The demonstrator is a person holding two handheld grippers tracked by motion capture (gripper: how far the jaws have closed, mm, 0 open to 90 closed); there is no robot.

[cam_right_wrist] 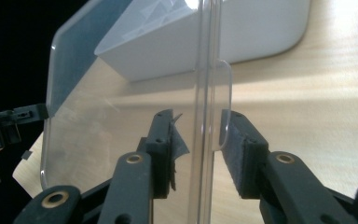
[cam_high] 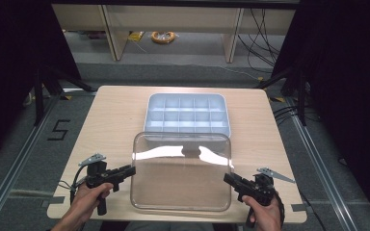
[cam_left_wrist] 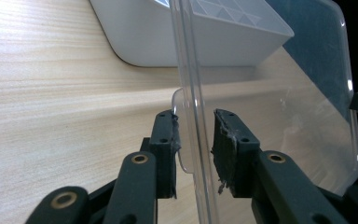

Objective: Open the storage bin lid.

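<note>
A clear plastic lid [cam_high: 181, 173] sits at the near middle of the table, its far edge over the front rim of a white compartment tray [cam_high: 148, 126]. My left gripper [cam_high: 133, 169] is at the lid's left edge and my right gripper [cam_high: 226, 177] at its right edge. In the left gripper view, the left gripper [cam_left_wrist: 196, 140] is open, with the lid's [cam_left_wrist: 279, 116] rim and small tab in the gap between its pads. The right gripper [cam_right_wrist: 198, 135] is open in the same way around the lid's [cam_right_wrist: 112, 121] opposite rim. The tray [cam_left_wrist: 168, 42] [cam_right_wrist: 242, 32] lies just beyond.
The wooden table [cam_high: 111, 120] has bare surface left and right of the tray. Its front edge runs just behind both hands. Black curtains flank the table. Desk legs, cables and an orange coil [cam_high: 163, 37] are on the floor beyond.
</note>
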